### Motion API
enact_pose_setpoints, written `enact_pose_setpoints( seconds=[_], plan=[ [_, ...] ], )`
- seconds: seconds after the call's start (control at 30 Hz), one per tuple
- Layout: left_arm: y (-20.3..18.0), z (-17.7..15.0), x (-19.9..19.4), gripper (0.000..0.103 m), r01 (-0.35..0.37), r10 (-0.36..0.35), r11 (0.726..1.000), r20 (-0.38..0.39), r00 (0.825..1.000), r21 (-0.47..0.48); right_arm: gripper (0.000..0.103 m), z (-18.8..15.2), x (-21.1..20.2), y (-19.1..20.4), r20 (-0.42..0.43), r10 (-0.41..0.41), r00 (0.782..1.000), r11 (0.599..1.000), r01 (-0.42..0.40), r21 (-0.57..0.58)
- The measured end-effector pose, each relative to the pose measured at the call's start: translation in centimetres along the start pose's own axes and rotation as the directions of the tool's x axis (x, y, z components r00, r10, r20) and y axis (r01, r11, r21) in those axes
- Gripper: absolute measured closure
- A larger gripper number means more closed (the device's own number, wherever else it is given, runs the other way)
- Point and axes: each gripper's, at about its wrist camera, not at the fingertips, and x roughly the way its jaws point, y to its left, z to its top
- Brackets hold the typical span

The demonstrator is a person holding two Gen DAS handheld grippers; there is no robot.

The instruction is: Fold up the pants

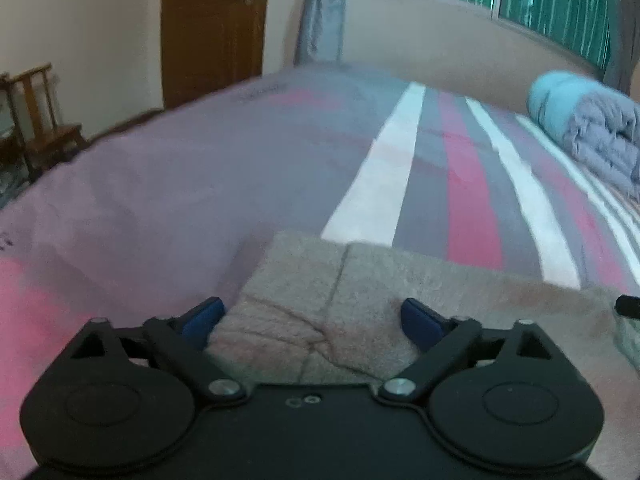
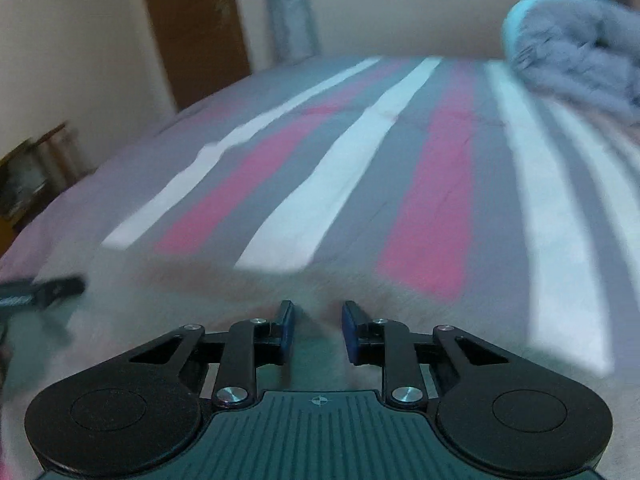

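Note:
The pants (image 1: 340, 300) are beige-grey fuzzy cloth lying on the striped bed, their far edge squared off. In the left wrist view my left gripper (image 1: 312, 316) is wide open, its blue pads either side of the cloth's left corner, low over it. In the right wrist view my right gripper (image 2: 318, 320) hovers over the same pale cloth (image 2: 240, 292), which is blurred by motion. Its blue pads stand a small gap apart with nothing seen between them. The tip of the other gripper (image 2: 44, 292) shows at the left edge.
The bed sheet (image 1: 400, 168) has white, grey and pink stripes. A rolled blue-grey quilt (image 1: 588, 128) lies at the far right by the wall. A brown door (image 1: 212, 28) and a wooden chair (image 1: 36, 120) stand beyond the bed's left side.

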Motion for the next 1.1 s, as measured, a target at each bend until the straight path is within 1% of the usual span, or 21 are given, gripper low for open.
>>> enact_pose_setpoints(
  seconds=[0.1,0.17,0.2,0.23,0.27,0.3,0.37,0.43,0.5,0.57,0.6,0.63,0.67,0.7,0.73,0.77,0.8,0.83,0.9,1.0,1.1],
  plan=[
    [-0.9,-0.5,-1.7,0.019,0.019,-0.019,1.0,0.041,0.999,-0.001,0.078,-0.1,-1.6,-0.9,0.063,0.043,0.997,0.998,-0.045,0.046],
    [-1.6,-1.1,-1.6,0.014,-0.008,0.005,0.998,0.044,0.999,0.063,0.078,-0.7,-1.8,-0.8,0.056,0.072,0.996,0.996,-0.074,0.048],
    [-1.6,-1.5,-0.7,0.013,-0.021,0.02,0.995,0.008,1.0,0.098,0.076,-1.1,-1.4,-0.4,0.04,0.056,0.998,0.998,-0.056,0.023],
    [-1.0,-1.9,-0.1,0.013,0.0,0.002,0.996,-0.03,1.0,0.087,0.076,-1.4,-0.5,-0.3,0.007,0.004,1.0,1.0,-0.004,-0.003],
    [-0.1,-1.8,-0.5,0.015,0.023,-0.021,0.999,-0.029,0.999,0.046,0.077,-2.0,-0.1,-0.9,-0.014,-0.004,1.0,1.0,0.004,0.006],
    [0.4,-1.7,-1.2,0.019,0.03,-0.03,0.999,-0.006,1.0,0.026,0.076,-1.9,-1.0,-1.3,-0.002,0.015,1.0,0.999,-0.015,0.041],
    [0.8,-1.6,-3.0,0.018,0.023,-0.024,0.999,0.041,0.999,0.023,0.076,-2.1,-4.0,-3.0,0.064,-0.019,0.998,0.997,0.014,0.082],
    [0.8,-2.0,-4.5,0.017,0.062,-0.063,0.998,0.063,0.996,0.019,0.075,-3.3,-7.9,-5.3,0.143,-0.072,0.987,0.995,0.06,0.084],
    [0.1,-2.6,-5.7,0.016,0.068,-0.07,0.997,0.07,0.995,0.031,0.075,-4.7,-10.7,-8.1,0.146,-0.161,0.976,0.984,0.148,0.099],
    [-0.9,-3.3,-6.2,0.015,0.077,-0.081,0.996,0.066,0.995,0.054,0.075,-6.5,-12.6,-12.0,0.108,-0.25,0.962,0.958,0.23,0.171],
    [-1.7,-3.7,-6.4,0.015,0.073,-0.077,0.995,0.06,0.995,0.066,0.076,-7.4,-12.9,-14.2,0.05,-0.296,0.954,0.936,0.28,0.214],
    [-2.4,-4.0,-6.7,0.015,0.069,-0.074,0.994,0.056,0.996,0.08,0.076,-8.1,-13.4,-16.3,0.014,-0.273,0.962,0.93,0.261,0.259],
    [-3.0,-4.2,-7.1,0.013,0.07,-0.075,0.993,0.058,0.995,0.09,0.075,-8.3,-14.5,-17.8,0.037,-0.227,0.973,0.926,0.204,0.319],
    [-3.2,-4.5,-7.5,0.013,0.069,-0.076,0.993,0.064,0.995,0.095,0.073,-8.3,-16.2,-18.8,0.063,-0.252,0.966,0.904,0.212,0.371],
    [-3.4,-4.6,-7.9,0.013,0.08,-0.086,0.992,0.061,0.994,0.093,0.066,-8.3,-18.2,-19.5,0.103,-0.3,0.948,0.886,0.236,0.4],
    [-3.5,-4.8,-8.1,0.013,0.091,-0.096,0.992,0.051,0.994,0.086,0.061,-8.7,-20.5,-20.5,0.153,-0.327,0.933,0.867,0.232,0.441],
    [-3.5,-5.0,-8.2,0.013,0.091,-0.096,0.992,0.05,0.994,0.083,0.052,-9.4,-22.9,-21.8,0.197,-0.335,0.921,0.842,0.199,0.501],
    [-3.6,-5.3,-8.5,0.013,0.09,-0.094,0.993,0.053,0.994,0.083,0.05,-10.3,-25.2,-23.3,0.231,-0.353,0.907,0.813,0.175,0.555],
    [-3.6,-6.1,-8.3,0.011,0.106,-0.107,0.992,0.012,0.994,0.072,0.05,-12.9,-30.2,-25.8,0.27,-0.425,0.864,0.748,0.167,0.643],
    [-4.1,-7.9,-7.0,0.007,0.123,-0.115,0.988,-0.078,0.99,0.094,0.05,-17.8,-36.7,-29.8,0.265,-0.519,0.813,0.626,0.149,0.766],
    [-4.3,-8.5,-6.9,0.006,0.108,-0.102,0.989,-0.054,0.993,0.105,0.05,-21.6,-40.7,-33.0,0.224,-0.57,0.79,0.505,0.122,0.854]
  ],
)
